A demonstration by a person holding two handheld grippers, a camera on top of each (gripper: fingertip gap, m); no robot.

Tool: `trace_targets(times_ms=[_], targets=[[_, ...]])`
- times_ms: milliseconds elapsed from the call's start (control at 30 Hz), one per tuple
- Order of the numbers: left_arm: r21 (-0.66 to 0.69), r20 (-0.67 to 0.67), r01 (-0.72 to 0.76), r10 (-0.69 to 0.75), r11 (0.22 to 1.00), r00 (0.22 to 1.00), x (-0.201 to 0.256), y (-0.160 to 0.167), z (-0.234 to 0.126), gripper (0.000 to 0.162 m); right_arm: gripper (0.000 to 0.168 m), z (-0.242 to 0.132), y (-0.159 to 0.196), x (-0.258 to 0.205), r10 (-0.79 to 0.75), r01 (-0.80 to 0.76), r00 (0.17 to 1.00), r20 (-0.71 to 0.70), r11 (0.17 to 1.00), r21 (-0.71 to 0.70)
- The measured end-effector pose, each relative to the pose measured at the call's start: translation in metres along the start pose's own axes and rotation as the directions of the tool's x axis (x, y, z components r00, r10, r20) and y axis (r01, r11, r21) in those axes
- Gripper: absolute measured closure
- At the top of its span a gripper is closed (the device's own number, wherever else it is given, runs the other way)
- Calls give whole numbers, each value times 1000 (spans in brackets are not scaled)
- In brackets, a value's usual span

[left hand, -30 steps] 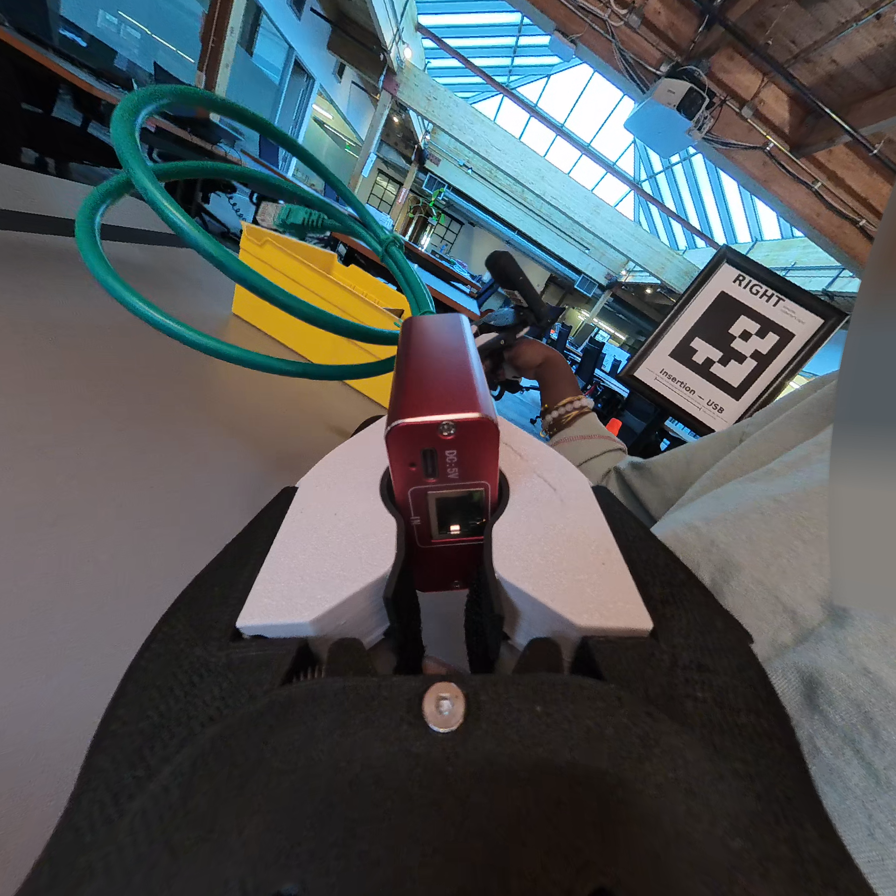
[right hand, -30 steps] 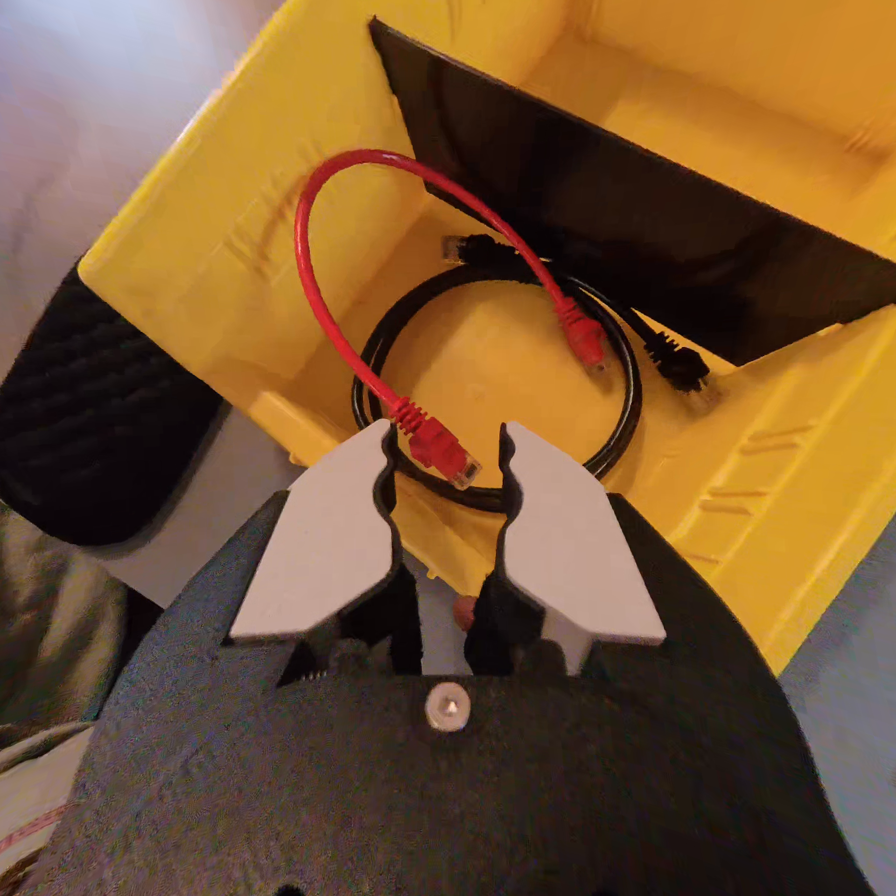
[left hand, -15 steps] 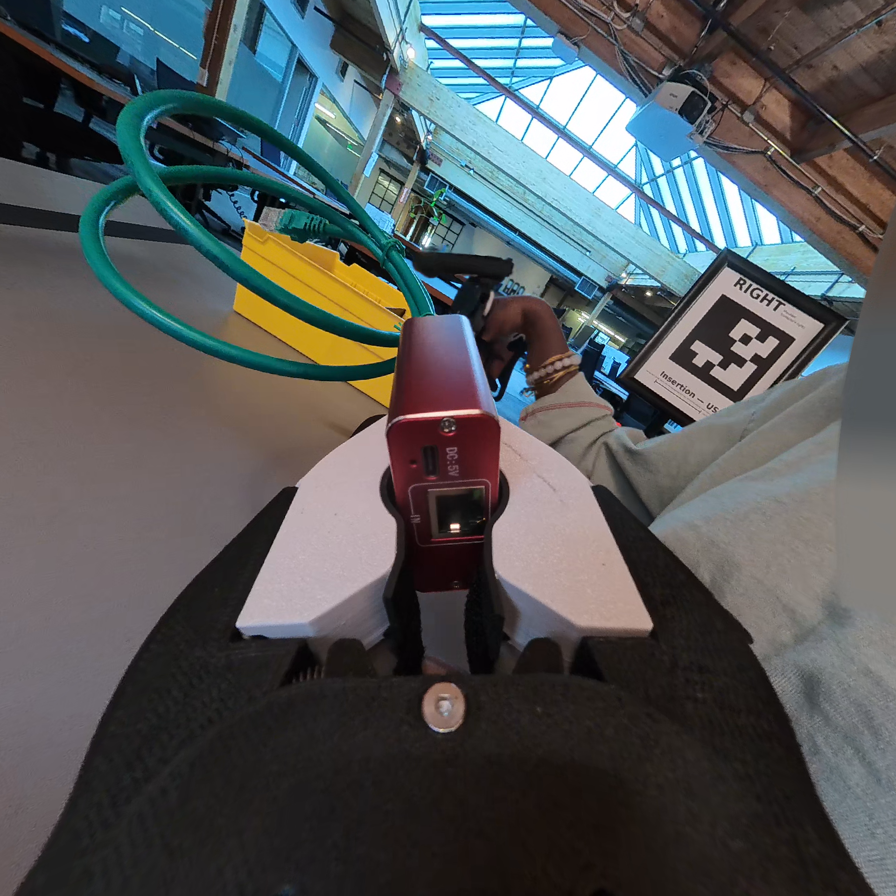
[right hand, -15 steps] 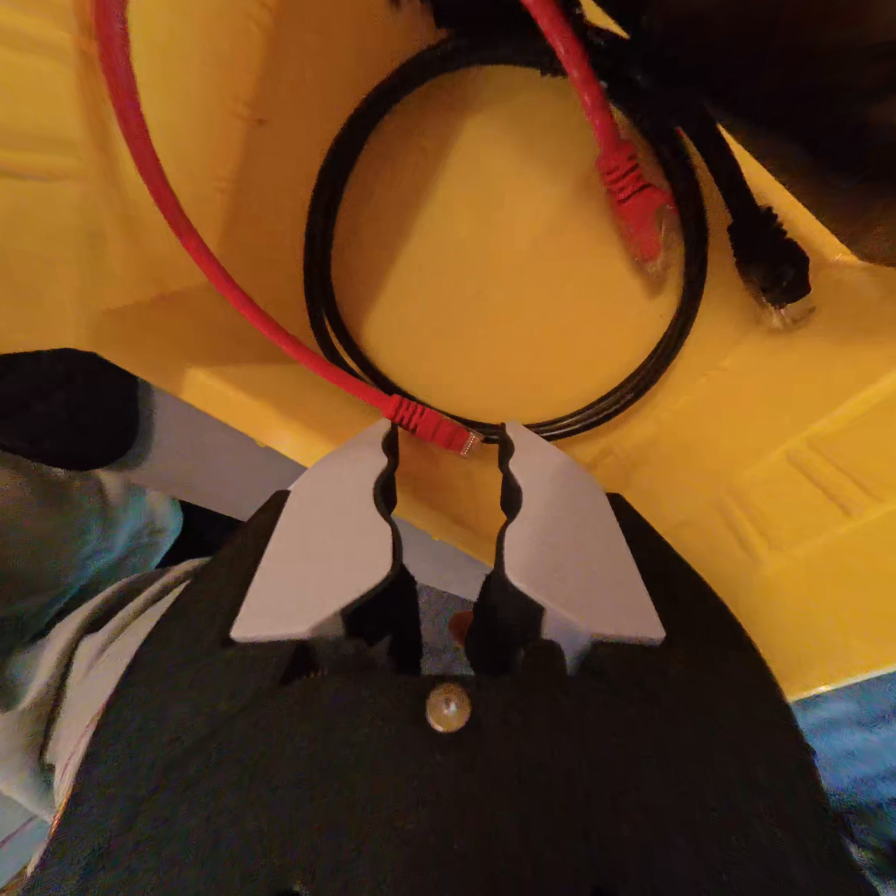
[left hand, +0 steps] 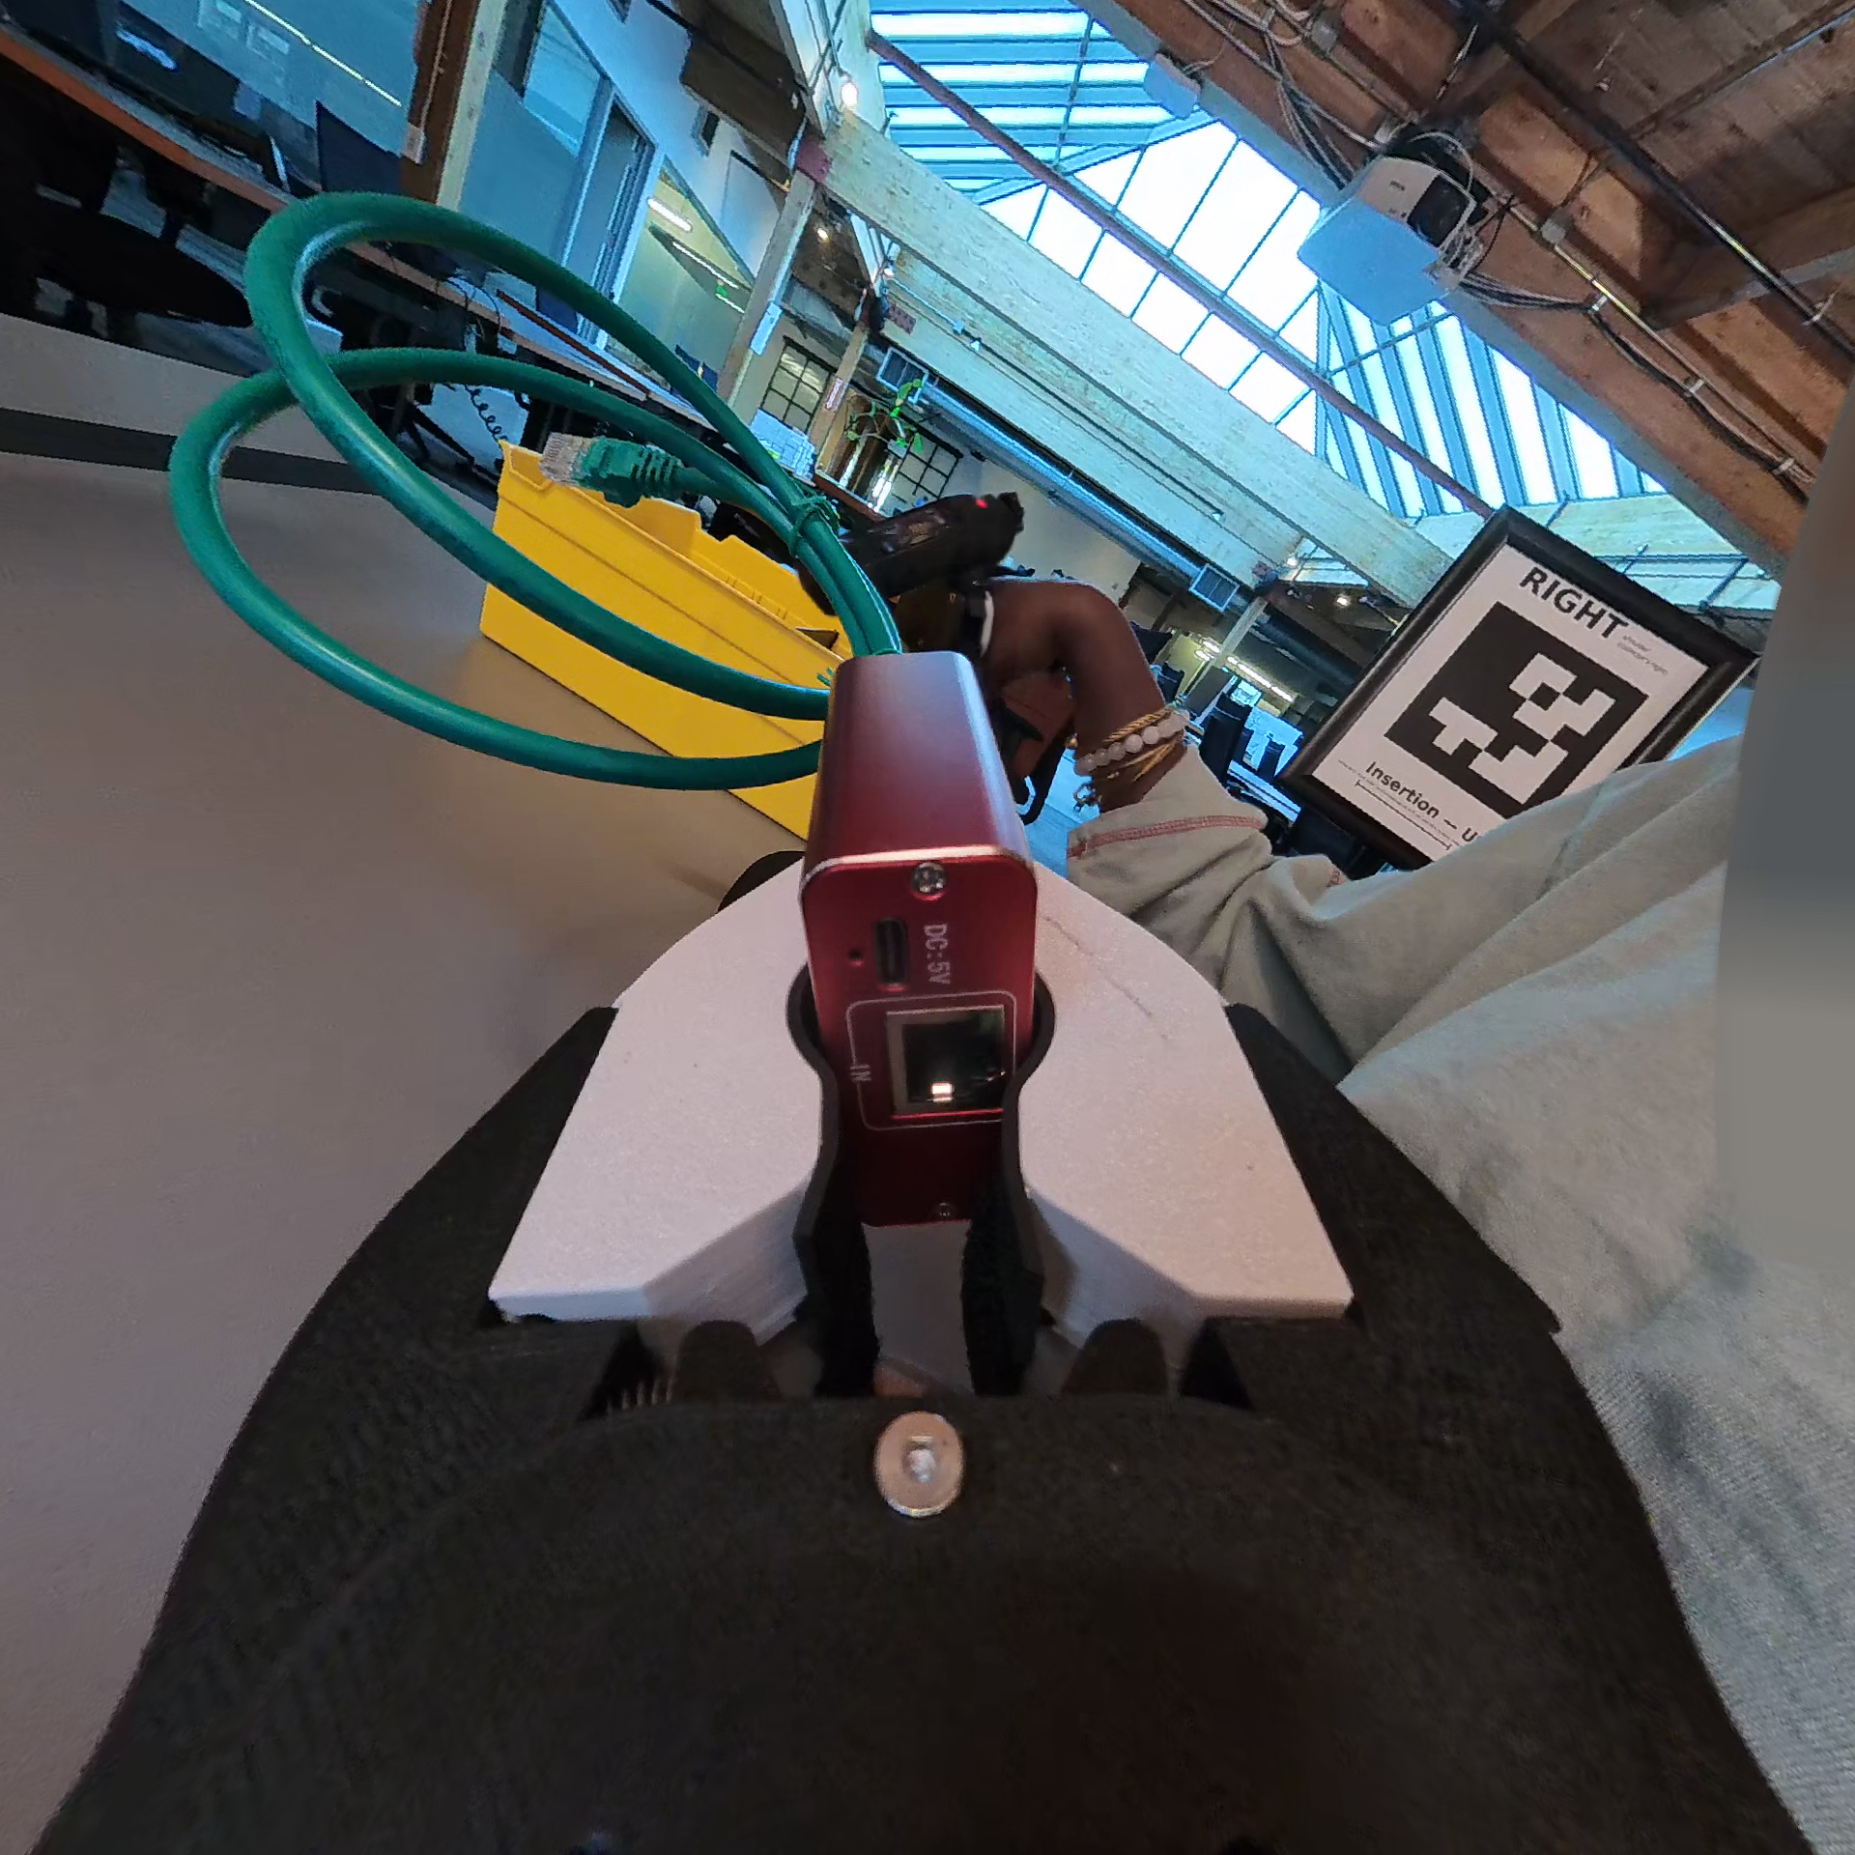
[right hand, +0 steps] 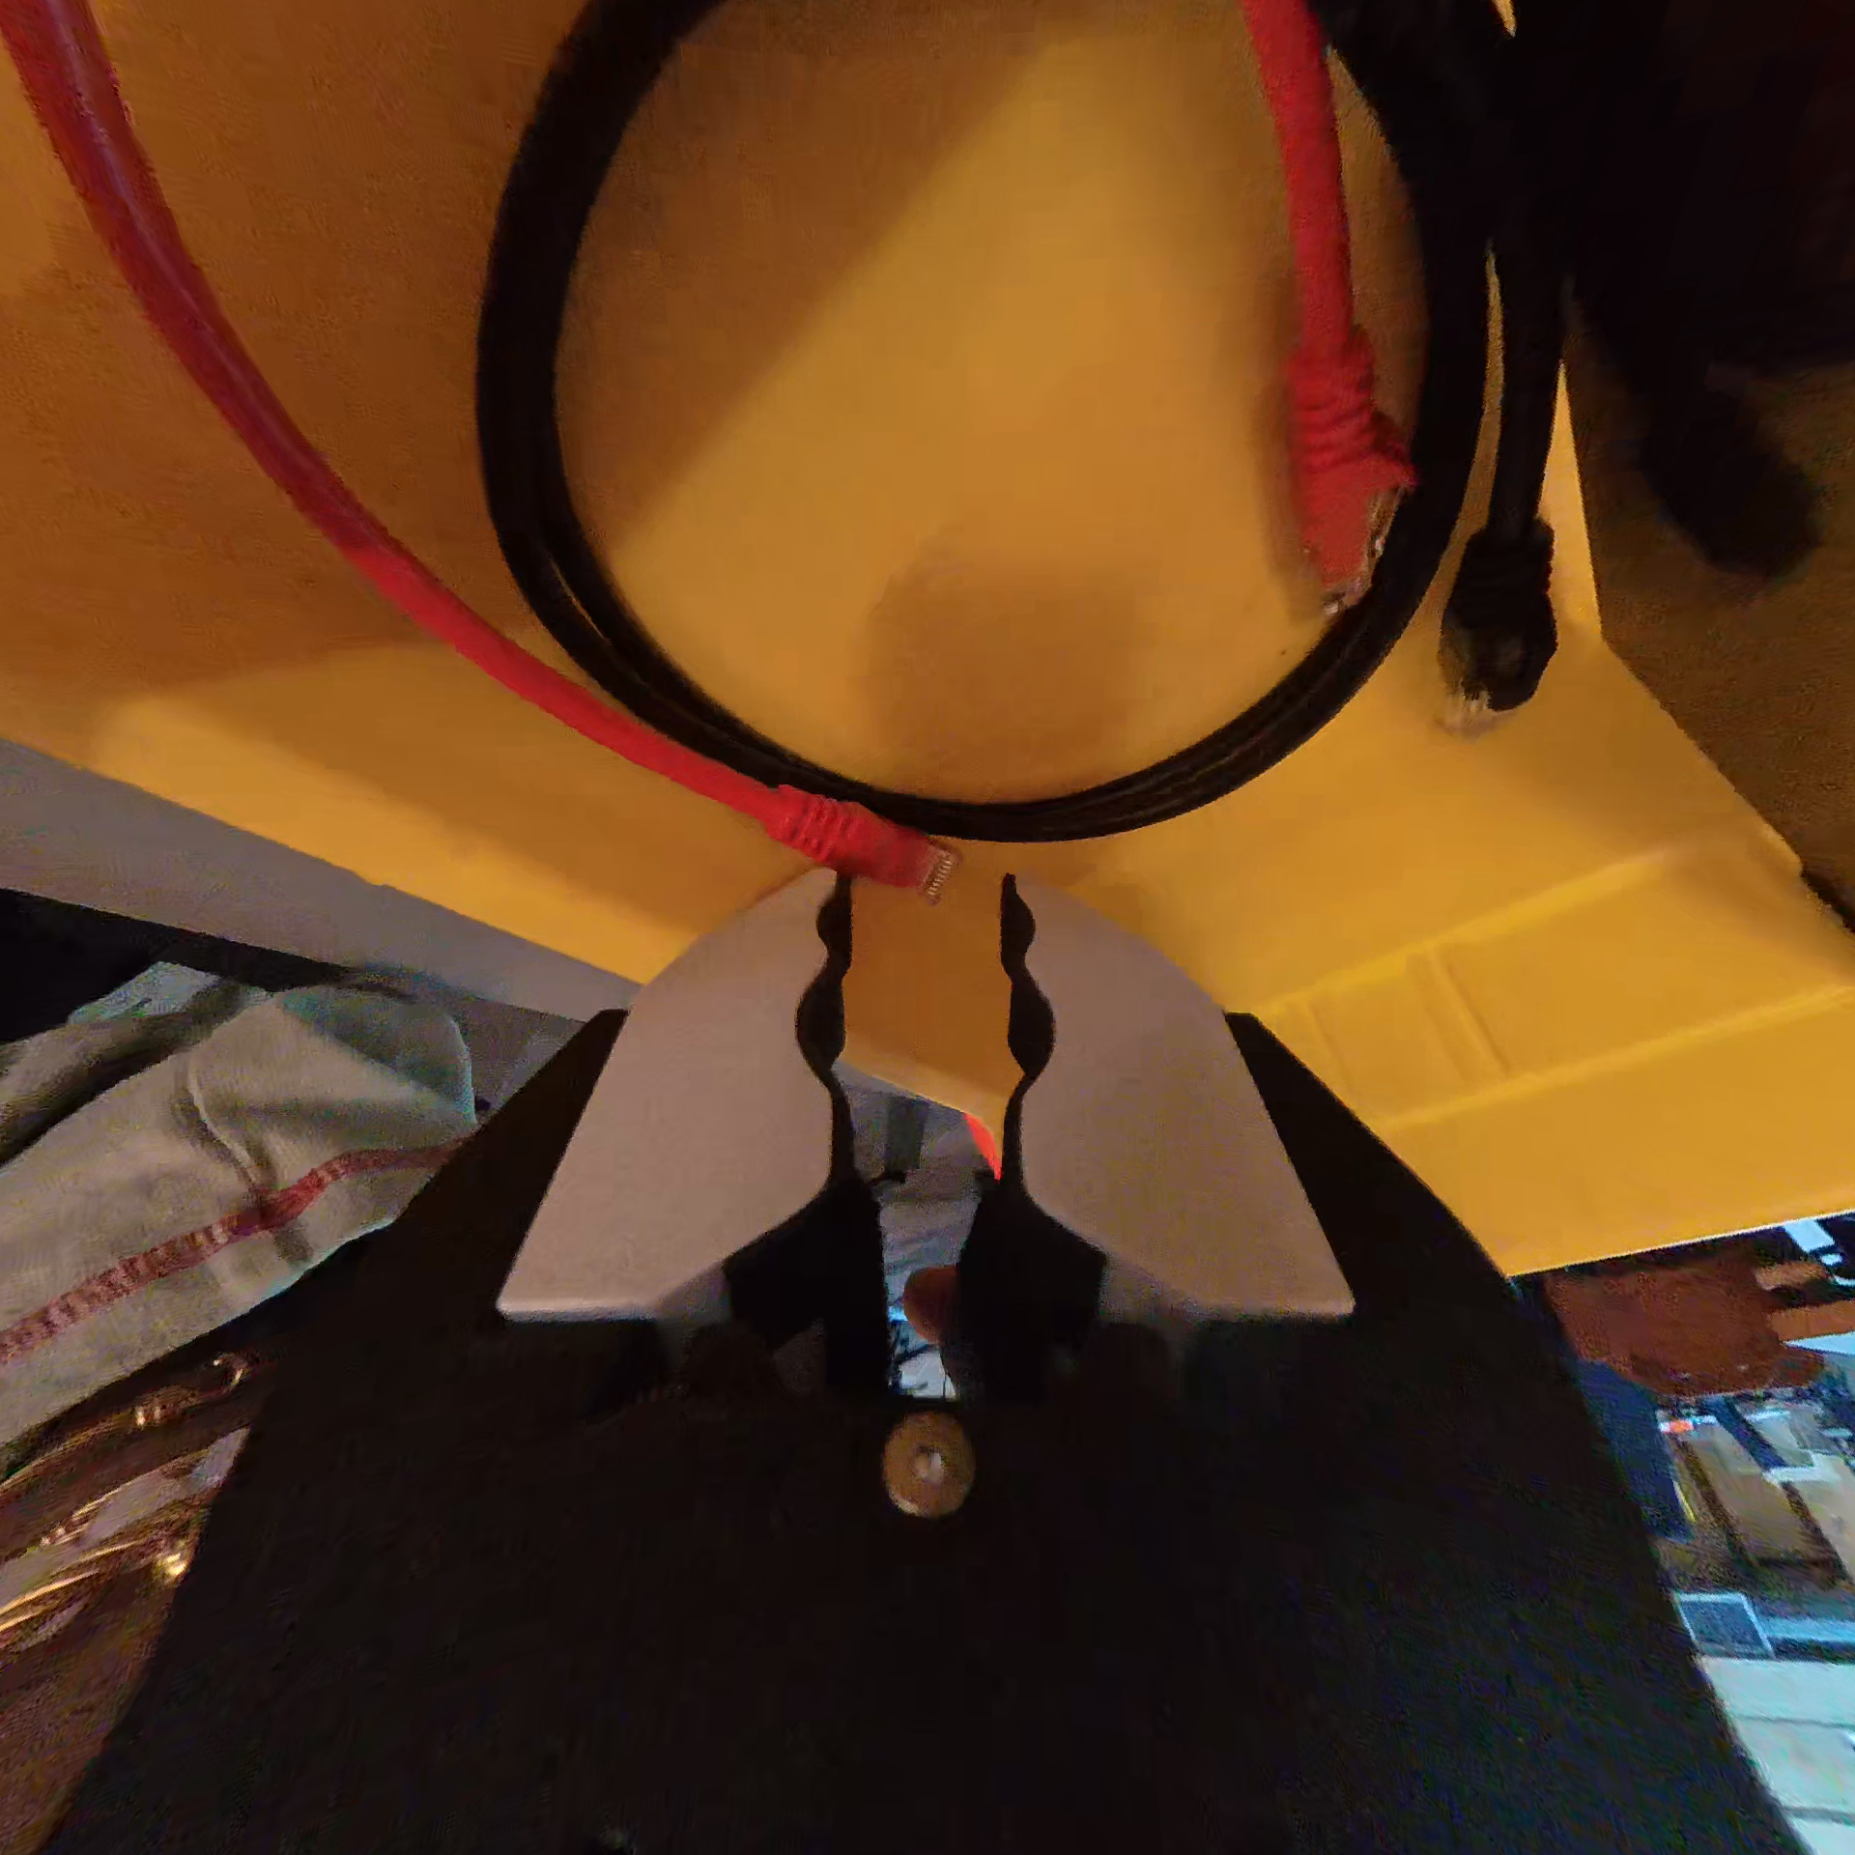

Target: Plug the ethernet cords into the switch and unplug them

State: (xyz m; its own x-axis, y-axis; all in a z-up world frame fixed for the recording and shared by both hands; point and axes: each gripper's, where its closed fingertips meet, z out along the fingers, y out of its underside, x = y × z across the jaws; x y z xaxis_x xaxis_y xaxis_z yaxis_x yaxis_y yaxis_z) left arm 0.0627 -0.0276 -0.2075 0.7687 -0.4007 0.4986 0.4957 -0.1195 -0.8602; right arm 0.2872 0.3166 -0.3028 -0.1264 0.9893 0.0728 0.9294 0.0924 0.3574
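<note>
The left tongs [left hand: 918,1054] are clenched on the red switch [left hand: 918,903], holding it end-on above the worktop [left hand: 251,903], probably so its ports stay steady for plugging; a green cord [left hand: 482,693] loops from its far end. The right tongs [right hand: 921,888] reach into the yellow bin [right hand: 1506,1054], parted and empty, just short of the red cord's plug [right hand: 863,838], beside a black cord [right hand: 622,652]

left tongs [left hand: 918,1014] clamp red switch [left hand: 918,903] upright | green cord [left hand: 422,562] loops from its far end
</note>
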Motion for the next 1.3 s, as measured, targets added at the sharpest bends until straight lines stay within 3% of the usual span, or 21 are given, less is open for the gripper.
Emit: trace_targets(times_ms=[233, 333, 433, 500, 567, 600, 667, 733, 767, 833, 900, 967, 1033, 1100, 1300], targets=[[5, 3, 4, -4, 1000, 1000, -1, -1, 0, 133, 135, -21, -4, 18, 104, -54, 981, -164, 957, 286], [-3, 1, -2, 2, 1000, 1000, 0, 1, 0, 133, 141, -14, -6, 5, 12, 25, 993, -119, 953, 302], [-1, 5, -7, 7, 1000, 1000, 0, 0, 0, 133, 139, -9, -2, 16, 61, -11, 985, -161, 956, 294], [5, 11, -5, 5, 1000, 1000, -1, -1, -1, 133, 129, -25, -15, 21, 118, -8, 967, -227, 902, 432], [11, 13, 1, -1, 1000, 1000, -2, -1, -1, 133, 125, -62, -40, 13, 158, 77, 944, -290, 749, 658], [13, 13, 5, -5, 1000, 1000, -3, -2, -1, 133, 124, -86, -53, 2, 174, 142, 933, -315, 626, 767], [11, 14, 7, -7, 1000, 1000, -3, -1, -1, 133, 124, -140, -76, -42, 161, 253, 938, -308, 291, 923], [7, 14, 2, -2, 1000, 1000, -3, 0, -1, 133, 125, -185, -91, -110, -10, 244, 969, -245, -81, 966], [7, 13, -1, 0, 1000, 1000, -2, 0, -1, 133, 128, -202, -94, -142, -118, 189, 969, -219, -223, 956], [9, 13, -2, 2, 1000, 1000, -2, -1, -1, 133, 134, -216, -102, -196, -323, 61, 928, -183, -353, 934], [17, 12, -9, 8, 1000, 1000, -1, -2, -1, 133, 140, -219, -118, -238, -494, -50, 857, -145, -361, 931], [33, 9, -24, 24, 999, 1000, 0, -5, -2, 133, 143, -219, -141, -271, -631, -180, 774, -46, -289, 940], [57, 2, -37, 37, 998, 999, 3, -9, -4, 133, 141, -216, -171, -289, -687, -305, 721, 96, -189, 933], [77, -12, -34, 35, 996, 999, 4, -12, -5, 133, 137, -215, -196, -300, -698, -402, 690, 192, -149, 903], [67, -36, -66, 68, 996, 997, 11, -10, -3, 133, 137, -236, -204, -313, -797, -576, 565, 213, -196, 794]])
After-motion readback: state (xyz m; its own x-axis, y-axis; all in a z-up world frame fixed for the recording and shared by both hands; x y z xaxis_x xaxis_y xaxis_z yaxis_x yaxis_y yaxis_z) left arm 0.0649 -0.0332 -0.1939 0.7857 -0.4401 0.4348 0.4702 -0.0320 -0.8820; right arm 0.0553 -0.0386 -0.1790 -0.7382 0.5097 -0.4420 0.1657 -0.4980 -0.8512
